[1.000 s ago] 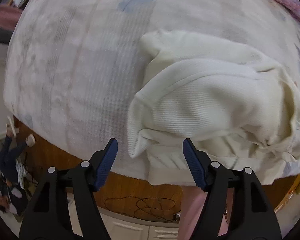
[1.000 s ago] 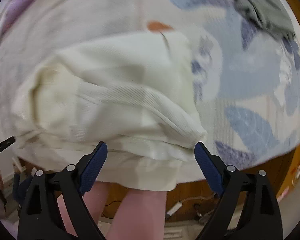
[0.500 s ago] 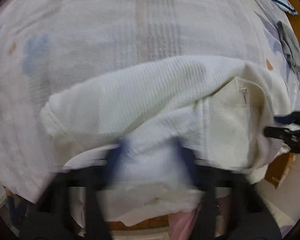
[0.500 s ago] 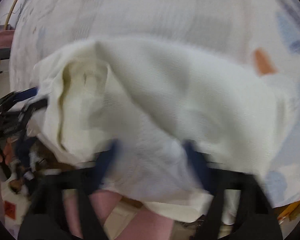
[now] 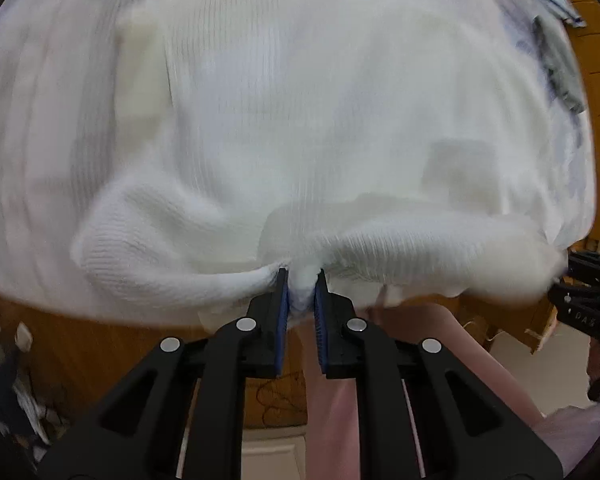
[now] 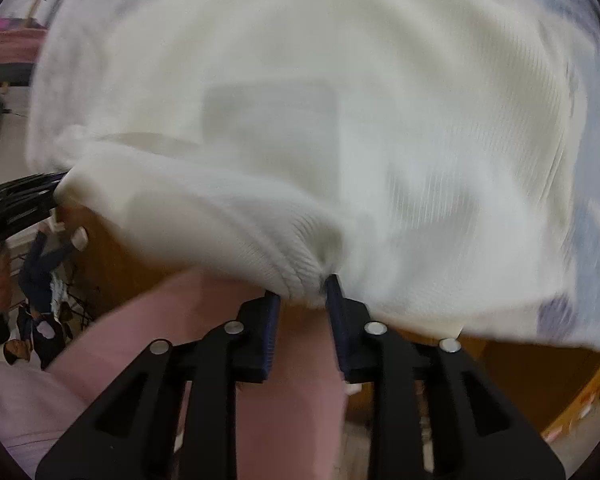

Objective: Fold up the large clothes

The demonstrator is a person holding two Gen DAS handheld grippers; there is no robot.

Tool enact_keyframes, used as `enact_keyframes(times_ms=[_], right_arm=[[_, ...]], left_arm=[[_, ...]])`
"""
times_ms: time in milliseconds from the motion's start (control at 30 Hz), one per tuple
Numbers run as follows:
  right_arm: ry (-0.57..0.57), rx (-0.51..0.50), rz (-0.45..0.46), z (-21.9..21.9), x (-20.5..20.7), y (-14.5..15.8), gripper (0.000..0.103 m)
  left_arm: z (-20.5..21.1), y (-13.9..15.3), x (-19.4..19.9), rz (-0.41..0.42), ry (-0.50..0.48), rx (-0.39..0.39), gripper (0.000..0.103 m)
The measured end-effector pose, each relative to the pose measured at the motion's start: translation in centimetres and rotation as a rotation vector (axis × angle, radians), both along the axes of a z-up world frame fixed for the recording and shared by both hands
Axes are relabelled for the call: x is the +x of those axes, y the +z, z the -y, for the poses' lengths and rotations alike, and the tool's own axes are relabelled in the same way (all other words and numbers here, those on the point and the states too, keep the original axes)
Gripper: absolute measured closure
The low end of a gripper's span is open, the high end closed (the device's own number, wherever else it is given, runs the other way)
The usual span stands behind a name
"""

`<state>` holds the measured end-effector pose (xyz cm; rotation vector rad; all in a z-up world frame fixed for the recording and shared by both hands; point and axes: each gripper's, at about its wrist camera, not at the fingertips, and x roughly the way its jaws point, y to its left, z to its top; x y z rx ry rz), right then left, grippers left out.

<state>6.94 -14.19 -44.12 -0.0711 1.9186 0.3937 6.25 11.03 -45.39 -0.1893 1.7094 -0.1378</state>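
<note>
Both jaws clamp the cream garment (image 5: 300,128) hem, left closing, right opening; grey cloth (image 5: 560,64) nearby.

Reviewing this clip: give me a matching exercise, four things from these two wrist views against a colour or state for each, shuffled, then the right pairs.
Things:
1. left gripper
2. cream knit garment
3. bed cover
4. grey cloth

Colour or state:
A. pale, with blue leaf print
B. ribbed, spread over the bed
C. closing on a bunched edge
D. lying at the far right corner

Pairs: 1-C, 2-B, 3-A, 4-D
</note>
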Motion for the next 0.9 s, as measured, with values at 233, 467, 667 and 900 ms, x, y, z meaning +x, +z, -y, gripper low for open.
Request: enact_keyframes(times_ms=[233,467,667,900], right_arm=[[-0.101,-0.003,0.013,4.6,-3.8,0.3,0.034],[-0.41,-0.014,0.338,12.1,0.3,2.2,0.068],[-0.601,-0.051,0.35,14.8,2.7,-5.9,0.079],[-0.557,-0.057,0.25,12.5,4.8,-2.0,0.053]], left_arm=[[0.5,-1.9,-6.1,-0.104,0.054,-0.012,0.052],[-5.0,0.9,-5.0,0.22,0.244,0.104,0.053],[-9.1,-6.7,-1.7,0.174,0.39,0.132,0.053],[-12.0,-2.9,-3.1,0.113,0.358,0.078,0.052]])
